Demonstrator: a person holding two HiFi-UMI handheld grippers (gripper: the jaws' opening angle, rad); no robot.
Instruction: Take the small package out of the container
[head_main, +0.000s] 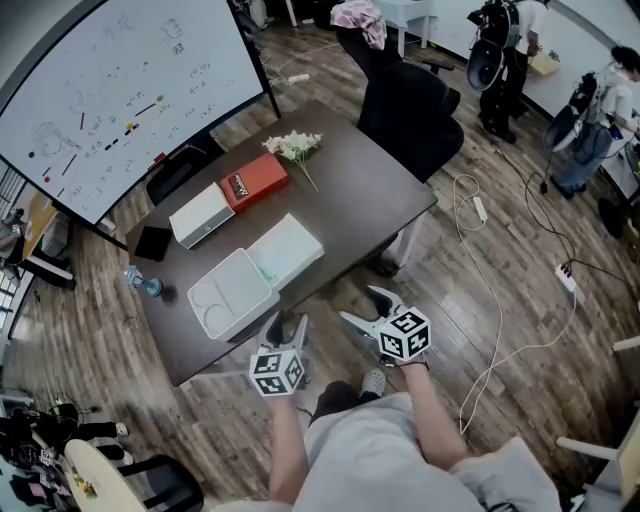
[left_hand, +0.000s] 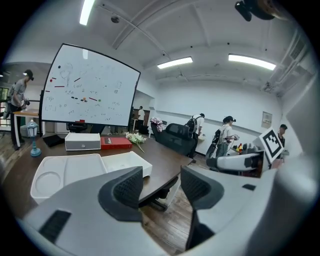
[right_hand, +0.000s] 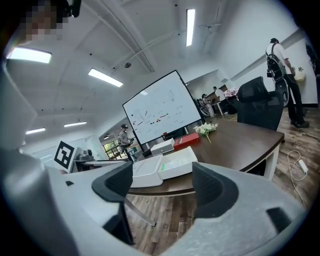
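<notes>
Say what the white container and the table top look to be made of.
White container: likely moulded plastic, matte, judging by its smooth rounded edges and pressed-in recesses.
Table: probably wood laminate, dark brown with a satin finish; the colour is uniform and has a faint sheen.

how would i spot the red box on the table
Find the big whiteboard beside the dark table. Along the table edge nearest it lie a white box, the red box, then white flowers. It is the only red thing there.
</notes>
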